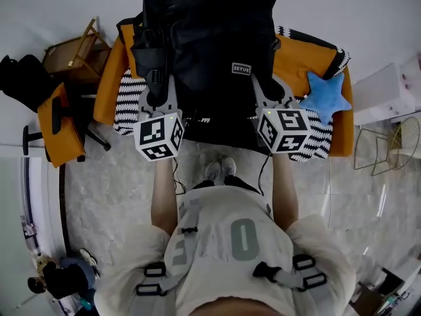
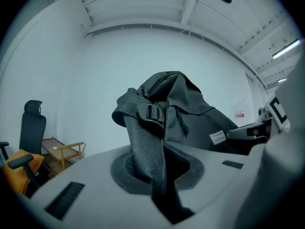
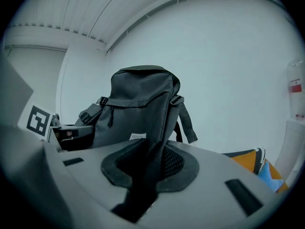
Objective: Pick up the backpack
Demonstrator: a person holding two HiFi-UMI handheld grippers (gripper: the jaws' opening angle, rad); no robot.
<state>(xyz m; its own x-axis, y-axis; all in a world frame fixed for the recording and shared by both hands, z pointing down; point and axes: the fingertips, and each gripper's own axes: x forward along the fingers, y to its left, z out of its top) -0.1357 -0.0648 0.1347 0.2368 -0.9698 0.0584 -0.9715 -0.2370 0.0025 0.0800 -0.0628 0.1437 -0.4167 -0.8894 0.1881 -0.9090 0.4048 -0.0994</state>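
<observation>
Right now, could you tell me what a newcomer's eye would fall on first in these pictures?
The big black backpack fills the top centre of the head view, held by the left tool and right tool, each shut on a shoulder strap. Next comes the blue star cushion at right, lying on the orange and striped cover.

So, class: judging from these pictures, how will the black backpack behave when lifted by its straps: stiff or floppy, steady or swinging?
Probably floppy: the backpack is soft, creased fabric. It may well swing, gripped only by its shoulder straps. Their coarse weave looks unlikely to slip.
</observation>
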